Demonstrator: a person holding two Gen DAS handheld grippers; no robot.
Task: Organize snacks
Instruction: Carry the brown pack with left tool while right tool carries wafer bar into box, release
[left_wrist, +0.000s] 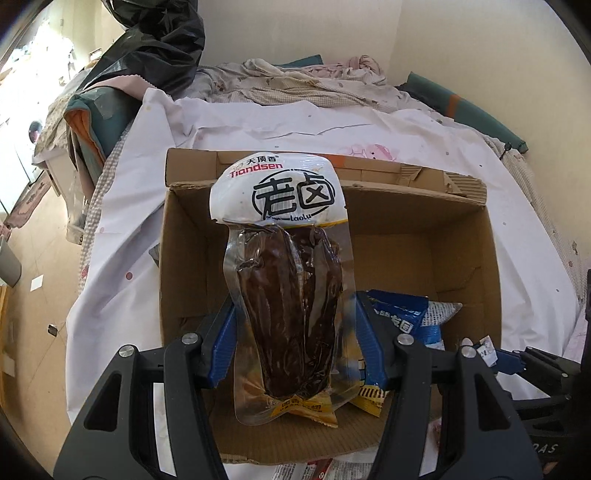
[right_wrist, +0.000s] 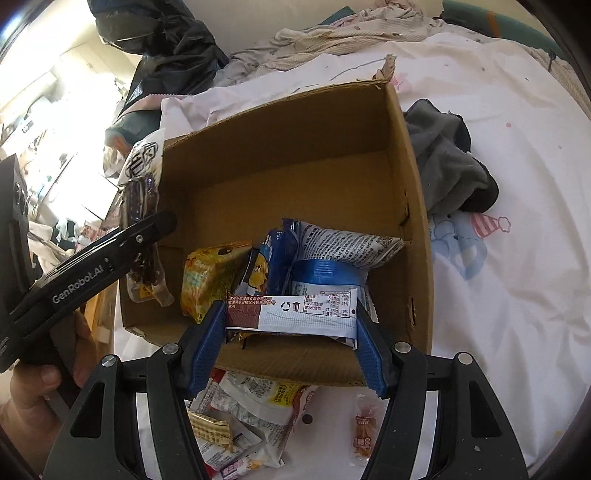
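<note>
My left fingers (left_wrist: 295, 354) are clamped on a clear vacuum pouch of dark braised meat (left_wrist: 291, 314), my right fingers (right_wrist: 291, 343) on a white-and-brown flat snack packet (right_wrist: 295, 314), both over the open brown cardboard box (right_wrist: 295, 177) on a white-sheeted bed (right_wrist: 498, 295) with loose snacks.

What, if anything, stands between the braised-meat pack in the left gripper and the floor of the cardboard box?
Nothing visible does. The braised-meat pack is held in the left gripper above the open cardboard box. The box floor beneath it looks bare; the blue snack bag lies to the right.
</note>
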